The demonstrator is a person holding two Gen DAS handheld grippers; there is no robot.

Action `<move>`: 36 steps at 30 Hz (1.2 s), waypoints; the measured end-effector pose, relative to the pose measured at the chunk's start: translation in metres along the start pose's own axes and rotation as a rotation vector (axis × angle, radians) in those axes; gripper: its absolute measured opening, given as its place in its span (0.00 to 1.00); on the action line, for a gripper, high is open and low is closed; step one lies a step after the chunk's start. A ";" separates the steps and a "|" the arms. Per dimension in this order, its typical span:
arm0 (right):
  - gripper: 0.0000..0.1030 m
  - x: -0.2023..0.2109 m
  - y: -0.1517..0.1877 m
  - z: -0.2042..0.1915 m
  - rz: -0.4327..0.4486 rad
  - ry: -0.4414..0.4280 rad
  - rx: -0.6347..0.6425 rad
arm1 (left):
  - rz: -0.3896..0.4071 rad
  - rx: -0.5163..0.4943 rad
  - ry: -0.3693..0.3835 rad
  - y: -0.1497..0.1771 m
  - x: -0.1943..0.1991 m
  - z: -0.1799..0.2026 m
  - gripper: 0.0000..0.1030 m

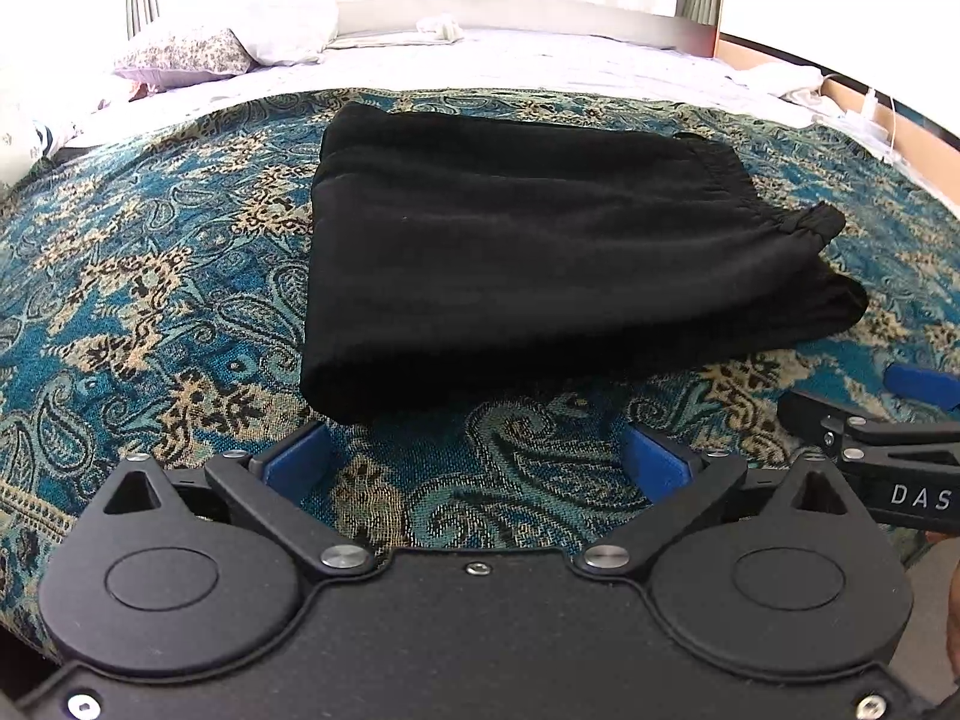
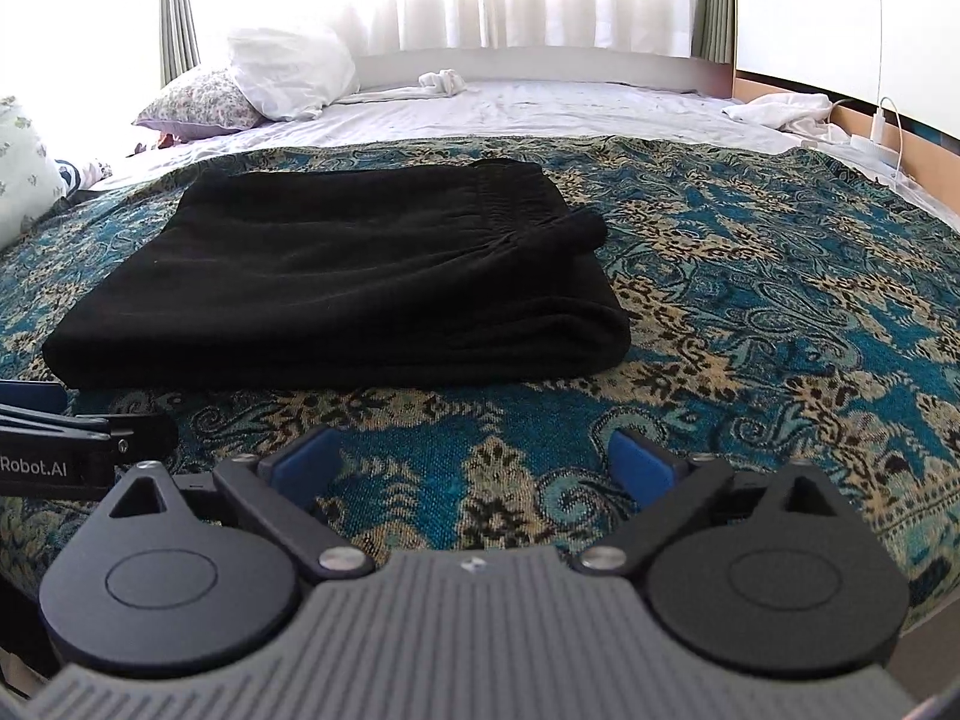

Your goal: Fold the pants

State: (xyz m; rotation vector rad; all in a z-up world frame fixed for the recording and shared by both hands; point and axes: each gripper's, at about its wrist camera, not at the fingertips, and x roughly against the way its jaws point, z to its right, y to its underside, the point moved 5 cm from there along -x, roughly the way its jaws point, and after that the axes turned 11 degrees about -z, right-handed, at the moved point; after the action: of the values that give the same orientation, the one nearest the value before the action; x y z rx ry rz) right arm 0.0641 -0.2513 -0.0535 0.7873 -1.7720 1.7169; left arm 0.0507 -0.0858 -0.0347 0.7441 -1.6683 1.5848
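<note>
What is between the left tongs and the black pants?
Only bare patterned bedspread lies between the left tongs and the folded black pants, in the left wrist view.

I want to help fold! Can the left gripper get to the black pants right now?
Probably yes. The left gripper has its jaws wide open and empty, and only bare patterned blanket lies between it and the near edge of the folded black pants.
</note>
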 end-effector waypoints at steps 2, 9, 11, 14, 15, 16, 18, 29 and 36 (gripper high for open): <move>1.00 -0.002 -0.001 -0.001 0.000 0.004 0.008 | 0.007 -0.001 -0.005 0.000 -0.001 0.000 1.00; 1.00 -0.008 -0.003 -0.002 -0.013 0.006 0.029 | 0.000 0.013 0.010 -0.004 -0.004 -0.006 1.00; 1.00 -0.009 -0.002 -0.003 -0.010 0.011 0.037 | 0.001 0.007 0.012 -0.003 -0.004 -0.006 1.00; 1.00 -0.009 0.000 -0.004 -0.006 0.015 0.037 | 0.004 0.004 0.007 -0.002 -0.005 -0.006 1.00; 1.00 -0.009 0.001 -0.004 -0.004 0.016 0.036 | 0.004 0.006 0.006 -0.002 -0.005 -0.005 1.00; 1.00 -0.009 0.001 -0.004 -0.003 0.017 0.037 | 0.004 0.006 0.006 -0.002 -0.005 -0.005 1.00; 1.00 -0.010 0.002 -0.005 -0.002 0.020 0.042 | 0.004 0.007 0.005 -0.002 -0.005 -0.006 1.00; 1.00 -0.011 0.002 -0.004 -0.006 0.014 0.045 | -0.011 0.046 0.015 -0.004 -0.005 -0.008 1.00; 1.00 -0.012 0.003 -0.004 -0.002 0.011 0.045 | -0.022 0.042 0.000 -0.005 -0.007 -0.006 1.00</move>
State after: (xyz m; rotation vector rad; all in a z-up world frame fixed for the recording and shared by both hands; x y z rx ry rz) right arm 0.0701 -0.2468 -0.0638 0.7968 -1.7298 1.7618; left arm 0.0591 -0.0803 -0.0374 0.7818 -1.6255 1.6090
